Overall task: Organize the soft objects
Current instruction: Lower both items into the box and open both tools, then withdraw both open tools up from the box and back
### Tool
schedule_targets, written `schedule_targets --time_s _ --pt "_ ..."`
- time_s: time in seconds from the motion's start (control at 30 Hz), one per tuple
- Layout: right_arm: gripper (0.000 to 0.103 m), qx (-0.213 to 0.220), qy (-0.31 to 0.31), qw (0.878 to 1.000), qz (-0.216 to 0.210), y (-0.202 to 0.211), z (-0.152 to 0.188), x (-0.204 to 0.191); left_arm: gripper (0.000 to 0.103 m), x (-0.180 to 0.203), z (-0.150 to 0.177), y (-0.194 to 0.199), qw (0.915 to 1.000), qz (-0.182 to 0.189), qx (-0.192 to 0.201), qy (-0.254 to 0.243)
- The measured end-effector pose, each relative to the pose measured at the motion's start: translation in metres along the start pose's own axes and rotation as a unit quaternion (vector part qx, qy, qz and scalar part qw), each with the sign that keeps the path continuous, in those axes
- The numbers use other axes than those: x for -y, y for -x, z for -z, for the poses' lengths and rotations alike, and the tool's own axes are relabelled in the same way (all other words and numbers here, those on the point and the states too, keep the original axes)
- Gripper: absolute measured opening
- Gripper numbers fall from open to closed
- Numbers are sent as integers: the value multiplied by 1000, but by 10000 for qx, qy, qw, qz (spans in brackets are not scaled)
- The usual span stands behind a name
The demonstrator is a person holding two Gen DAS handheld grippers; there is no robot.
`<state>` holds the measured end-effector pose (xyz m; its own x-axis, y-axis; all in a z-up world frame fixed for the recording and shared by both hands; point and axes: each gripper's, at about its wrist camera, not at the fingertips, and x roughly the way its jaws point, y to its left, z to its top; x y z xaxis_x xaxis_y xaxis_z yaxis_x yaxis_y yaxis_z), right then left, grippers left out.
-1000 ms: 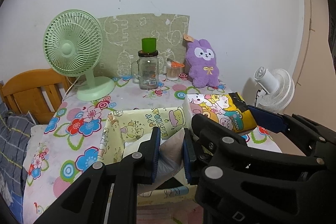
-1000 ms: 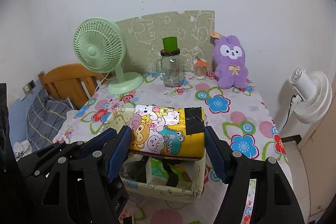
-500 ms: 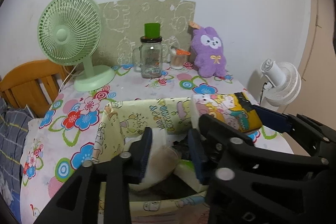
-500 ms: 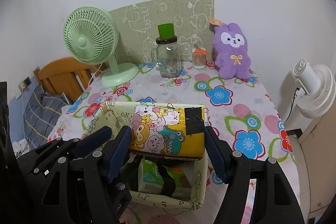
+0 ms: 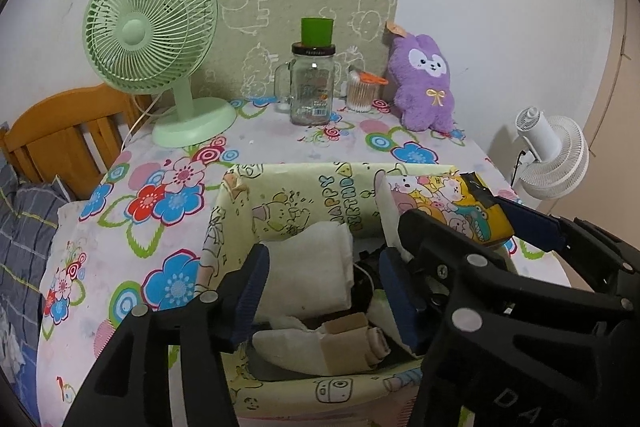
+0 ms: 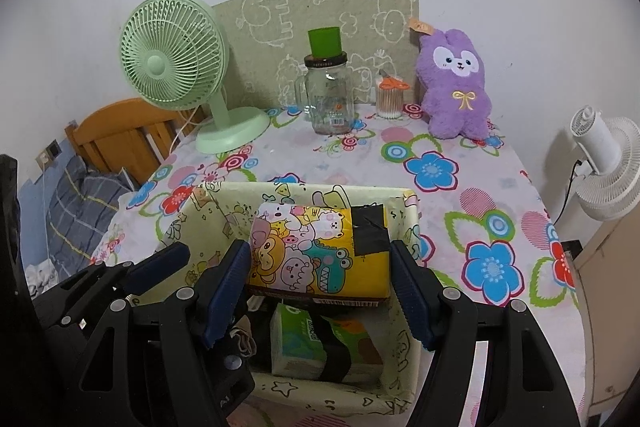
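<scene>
Even, soft indoor light; sharp focus; fisheye bending, dark corners.

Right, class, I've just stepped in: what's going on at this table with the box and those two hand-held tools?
A person is packing soft things into the cartoon-printed box on the flowered tablecloth. The right tool grips a yellow cartoon tissue pack at both ends, just above the box. The left tool is inside the box, its jaws opening around a white folded cloth; the pads no longer press it. A green tissue pack already lies in the box. The purple plush rabbit sits by the wall.
</scene>
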<state>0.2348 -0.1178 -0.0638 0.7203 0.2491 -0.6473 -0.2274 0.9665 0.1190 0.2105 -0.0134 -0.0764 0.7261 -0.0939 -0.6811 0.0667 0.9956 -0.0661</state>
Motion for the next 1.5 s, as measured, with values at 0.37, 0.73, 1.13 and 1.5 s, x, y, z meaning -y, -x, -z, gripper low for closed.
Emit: schedule_targets --time_s 0.37,0.73,1.13,1.5 --pt "75 -11 81 10000 -43 -9 -1 -9 72 -7 3 -4 9998 -168 -85 -8" --pt "91 3 164 9999 -36 -13 -2 -14 83 -7 3 -3 9998 -159 -99 -48" --pt "91 63 171 9998 -101 -1 -1 -15 91 -3 4 15 9997 -212 76 -116" --pt "91 219 199 9995 -109 26 3 -20 95 0 7 42 9991 -245 287 -170"
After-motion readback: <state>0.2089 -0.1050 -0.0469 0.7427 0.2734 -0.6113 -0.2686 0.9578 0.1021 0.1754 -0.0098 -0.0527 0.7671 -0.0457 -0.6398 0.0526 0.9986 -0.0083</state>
